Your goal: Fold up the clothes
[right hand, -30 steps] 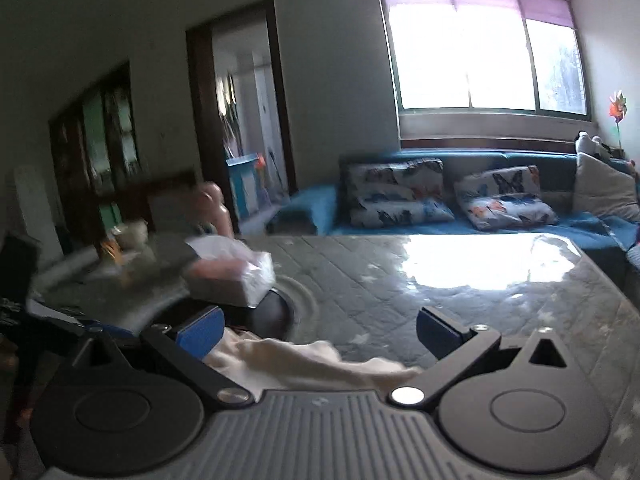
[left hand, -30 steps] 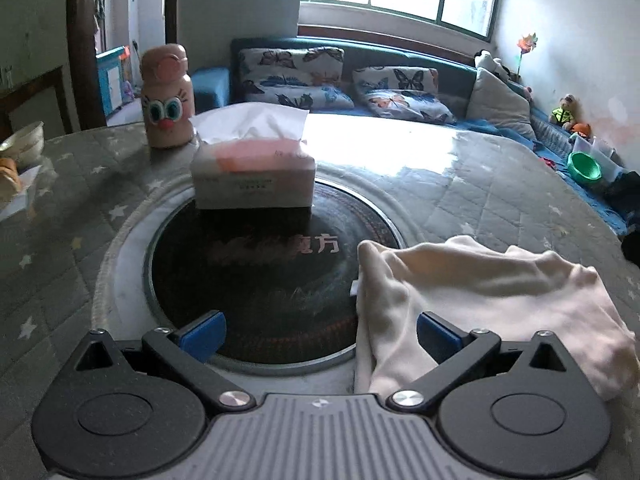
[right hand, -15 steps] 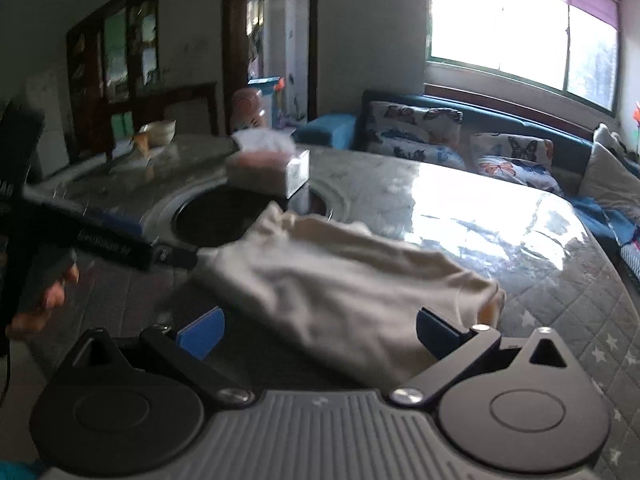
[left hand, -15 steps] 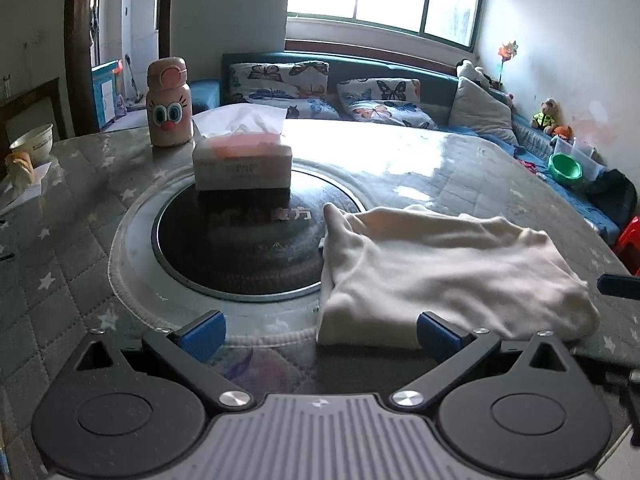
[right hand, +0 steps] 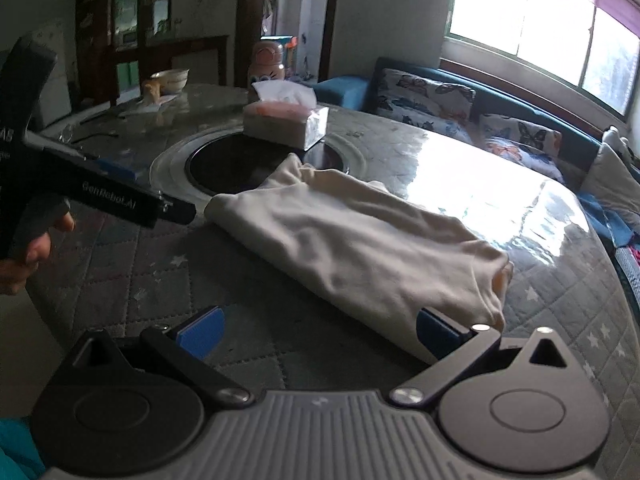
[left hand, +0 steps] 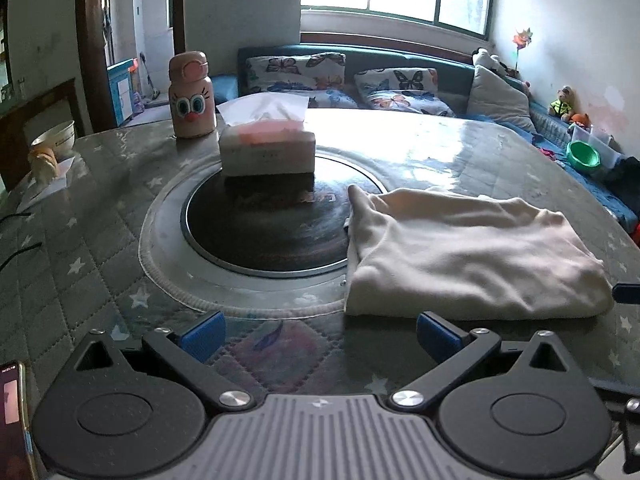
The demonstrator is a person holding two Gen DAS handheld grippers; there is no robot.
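White lettering reading "GenRobot.AI" is showing along the black body of the left gripper (right hand: 120,196) in the right wrist view, where a hand (right hand: 28,256) is gripping its handle; more letters at the frame's left edge are cut off and unreadable. Faint orange characters are glinting on the dark round glass plate (left hand: 264,228) set into the table, too blurred to read. Small print on the white and pink tissue box (left hand: 267,148) is also illegible.

The cream folded fabric garment (left hand: 468,256) is lying flat on the grey star-quilted round table (left hand: 80,240), its left edge overlapping the dark plate's rim.

The left gripper (left hand: 320,334) is hovering at the table's near edge with its blue-padded fingers (left hand: 202,334) spread wide, holding nothing. The right gripper (right hand: 318,332) is likewise standing with its fingers apart; its right pad is sitting against the garment's near corner, though whether it is touching the cloth is hard to tell.

A pink cartoon-eyed bottle (left hand: 190,96) is standing behind the tissue box. A phone (left hand: 12,412) is being cut off at the lower left corner.
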